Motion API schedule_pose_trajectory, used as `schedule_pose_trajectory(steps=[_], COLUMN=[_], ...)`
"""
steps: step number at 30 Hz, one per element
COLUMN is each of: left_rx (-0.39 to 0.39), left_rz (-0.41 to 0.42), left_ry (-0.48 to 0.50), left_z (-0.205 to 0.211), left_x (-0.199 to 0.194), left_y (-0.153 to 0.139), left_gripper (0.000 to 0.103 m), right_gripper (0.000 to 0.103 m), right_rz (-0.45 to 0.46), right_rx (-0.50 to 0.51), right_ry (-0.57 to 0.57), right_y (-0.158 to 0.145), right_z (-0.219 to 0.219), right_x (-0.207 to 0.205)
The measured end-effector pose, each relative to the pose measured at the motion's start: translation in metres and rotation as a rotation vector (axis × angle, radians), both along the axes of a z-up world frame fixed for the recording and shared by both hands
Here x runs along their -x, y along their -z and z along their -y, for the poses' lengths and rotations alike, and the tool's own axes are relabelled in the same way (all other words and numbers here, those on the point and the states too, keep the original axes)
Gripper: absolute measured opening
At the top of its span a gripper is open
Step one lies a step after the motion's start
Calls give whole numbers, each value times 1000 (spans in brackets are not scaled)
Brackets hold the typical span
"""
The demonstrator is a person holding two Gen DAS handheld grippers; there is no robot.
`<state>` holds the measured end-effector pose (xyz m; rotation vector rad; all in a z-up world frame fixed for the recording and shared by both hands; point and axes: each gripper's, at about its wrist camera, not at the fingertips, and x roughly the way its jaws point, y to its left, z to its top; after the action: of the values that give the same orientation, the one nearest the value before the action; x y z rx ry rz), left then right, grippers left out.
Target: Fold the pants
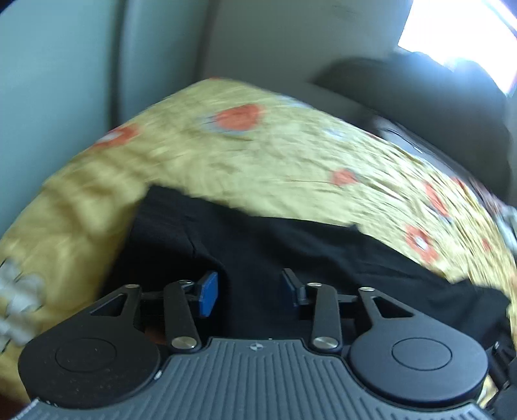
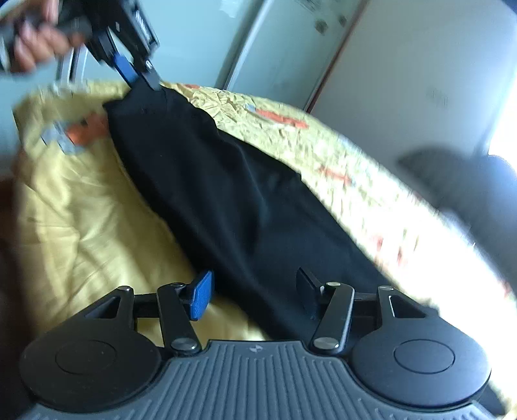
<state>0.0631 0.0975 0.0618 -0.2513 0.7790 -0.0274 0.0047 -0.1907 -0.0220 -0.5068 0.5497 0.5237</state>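
Observation:
The black pants (image 2: 226, 194) lie stretched along a yellow bedspread (image 2: 80, 210) with red flowers. In the right wrist view my left gripper (image 2: 142, 80) is at the far end of the pants, its fingers around the fabric edge, lifted slightly. My right gripper (image 2: 252, 290) has its jaws apart, with the near end of the pants between them. In the left wrist view the left gripper (image 1: 250, 290) also has its jaws apart, black pants (image 1: 290, 258) between the fingers. The frames are motion-blurred.
The bedspread (image 1: 258, 155) covers a bed next to grey-green walls (image 1: 48, 80). A dark chair (image 1: 436, 103) stands beyond the bed's far edge near a bright window (image 1: 452, 29). A hand (image 2: 32, 42) holds the left gripper.

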Motion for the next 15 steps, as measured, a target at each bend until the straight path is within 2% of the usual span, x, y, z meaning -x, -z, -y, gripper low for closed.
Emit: schedule_pose_trajectory(steps=[4, 6, 8, 9, 12, 15], left_rx=[-32, -26, -16, -20, -50, -102], left_rz=[36, 63, 89, 93, 90, 44], left_ry=[151, 222, 260, 249, 162, 30], left_z=[65, 93, 111, 115, 108, 78], left_x=[-13, -14, -13, -13, -16, -28], left_y=[2, 2, 0, 0, 4, 16], left_gripper=[52, 52, 57, 57, 58, 61], right_gripper=[65, 70, 79, 85, 85, 85], right_rz=[-70, -76, -63, -53, -55, -48], right_rx=[-167, -287, -420, -484, -618, -724], right_ry=[134, 252, 376, 449, 639, 709], right_y=[-15, -23, -31, -34, -35, -27], right_z=[64, 104, 145, 166, 217, 254], right_x=[10, 13, 14, 14, 10, 6])
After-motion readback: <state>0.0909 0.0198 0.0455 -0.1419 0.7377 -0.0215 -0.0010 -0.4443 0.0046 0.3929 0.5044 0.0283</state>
